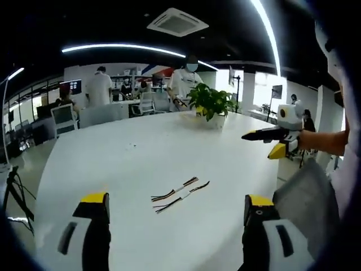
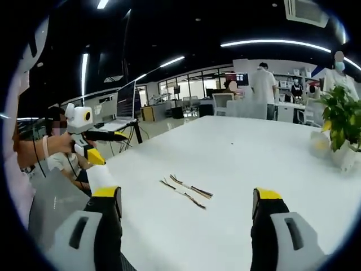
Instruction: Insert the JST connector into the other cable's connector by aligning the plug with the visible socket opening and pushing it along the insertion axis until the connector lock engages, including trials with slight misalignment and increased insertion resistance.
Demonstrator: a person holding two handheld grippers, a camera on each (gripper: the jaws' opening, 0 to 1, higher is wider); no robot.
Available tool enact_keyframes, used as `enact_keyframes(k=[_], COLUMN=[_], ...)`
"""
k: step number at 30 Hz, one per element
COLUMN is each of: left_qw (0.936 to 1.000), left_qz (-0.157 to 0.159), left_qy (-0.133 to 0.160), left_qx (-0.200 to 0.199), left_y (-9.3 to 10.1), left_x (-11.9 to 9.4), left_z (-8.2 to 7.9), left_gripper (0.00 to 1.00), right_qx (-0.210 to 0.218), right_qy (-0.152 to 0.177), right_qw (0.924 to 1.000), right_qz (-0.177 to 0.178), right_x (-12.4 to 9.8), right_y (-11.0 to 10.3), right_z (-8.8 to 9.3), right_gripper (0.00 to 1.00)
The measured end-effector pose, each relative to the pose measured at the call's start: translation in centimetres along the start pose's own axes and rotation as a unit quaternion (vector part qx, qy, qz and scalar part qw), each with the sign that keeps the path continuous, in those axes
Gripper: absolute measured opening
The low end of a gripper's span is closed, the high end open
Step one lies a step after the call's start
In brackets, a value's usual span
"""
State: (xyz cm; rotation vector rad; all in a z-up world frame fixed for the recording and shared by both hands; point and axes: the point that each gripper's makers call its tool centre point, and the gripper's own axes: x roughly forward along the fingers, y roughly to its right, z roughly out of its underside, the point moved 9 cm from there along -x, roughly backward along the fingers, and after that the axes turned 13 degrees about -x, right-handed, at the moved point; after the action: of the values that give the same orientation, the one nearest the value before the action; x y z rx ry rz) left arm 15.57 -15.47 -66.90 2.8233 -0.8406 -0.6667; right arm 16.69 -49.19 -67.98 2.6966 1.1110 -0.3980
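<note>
Two short cables of thin dark and yellow wires, with small white connectors, lie side by side on the white table (image 1: 141, 152). One cable (image 1: 176, 188) lies just behind the other (image 1: 181, 199). My left gripper (image 1: 176, 199) hovers over the table's near edge, its yellow-tipped jaws wide apart with nothing between them. My right gripper (image 1: 265, 144) hangs in the air at the right, held by a hand, apart from the cables. From the right gripper view the cables (image 2: 186, 192) lie ahead of my open right gripper (image 2: 186, 193), and my left gripper (image 2: 104, 145) floats at the left.
A potted green plant (image 1: 211, 101) in a white pot stands at the table's far side; it is also at the right in the right gripper view (image 2: 341, 121). Behind the table are desks, chairs, monitors and several people (image 1: 183, 82).
</note>
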Motion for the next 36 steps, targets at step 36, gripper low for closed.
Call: enact_keyframes(k=[36], left_qw=[0.9972], left_qz=[-0.041], left_qy=[0.014], left_qx=[-0.060], left_y=[2.6], left_x=[-4.1], left_z=[4.6], left_gripper=[0.99], right_qx=[0.042], right_qy=[-0.027], right_qw=[0.9986], right_qz=[-0.017], right_x=[-2.5], right_y=[-2.6], right_z=[2.0], right_gripper=[0.93])
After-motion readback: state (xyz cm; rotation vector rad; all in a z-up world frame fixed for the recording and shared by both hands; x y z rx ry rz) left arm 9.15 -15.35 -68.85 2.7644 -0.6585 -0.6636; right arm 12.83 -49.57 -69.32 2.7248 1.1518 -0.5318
